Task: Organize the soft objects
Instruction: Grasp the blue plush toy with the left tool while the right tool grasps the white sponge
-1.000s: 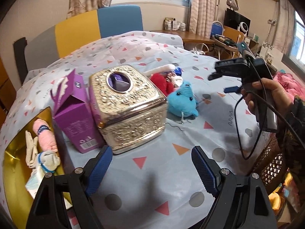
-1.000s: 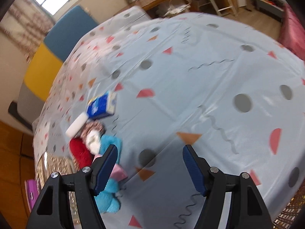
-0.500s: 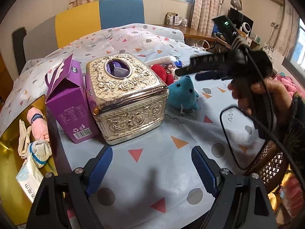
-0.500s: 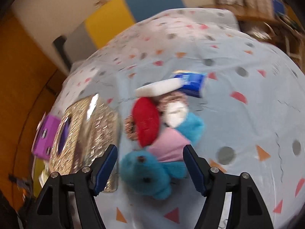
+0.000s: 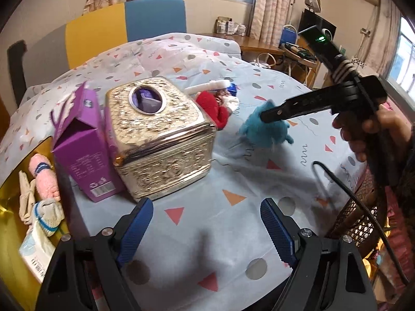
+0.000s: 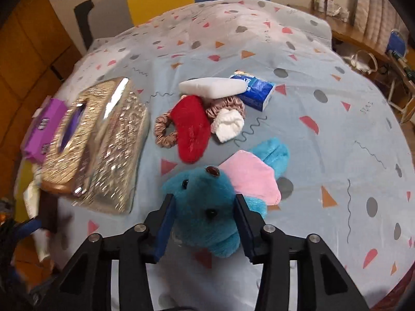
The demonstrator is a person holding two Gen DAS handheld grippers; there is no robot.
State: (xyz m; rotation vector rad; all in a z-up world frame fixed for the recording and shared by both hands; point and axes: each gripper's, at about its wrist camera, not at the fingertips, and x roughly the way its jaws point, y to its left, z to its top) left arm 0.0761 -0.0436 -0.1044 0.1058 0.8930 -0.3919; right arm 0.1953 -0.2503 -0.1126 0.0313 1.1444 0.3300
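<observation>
A blue plush toy (image 6: 197,186) with a pink ear (image 6: 251,176) lies on the patterned tablecloth (image 6: 324,119). My right gripper (image 6: 205,202) points down over it, its jaws closing, and both pads touch the sides of the toy's head. The left wrist view shows that gripper (image 5: 269,115) in a person's hand, at the toy (image 5: 267,132). Behind the toy lie a red sock (image 6: 192,129), a brown scrunchie (image 6: 163,129), a white sock ball (image 6: 228,124), a white pad (image 6: 212,88) and a blue tissue pack (image 6: 256,90). My left gripper (image 5: 206,207) hangs open over bare cloth, holding nothing.
A gold embossed tissue box (image 5: 160,134) stands mid-table with an open purple carton (image 5: 83,142) beside it. At the far left a gold tray (image 5: 10,207) holds a pink rolled sock (image 5: 44,178) and other small soft items. A wicker chair (image 5: 360,223) stands at the table's right edge.
My right gripper rolled and swung from bare cloth over to the blue plush toy, and its jaws narrowed around the toy's head. My left gripper hardly moved.
</observation>
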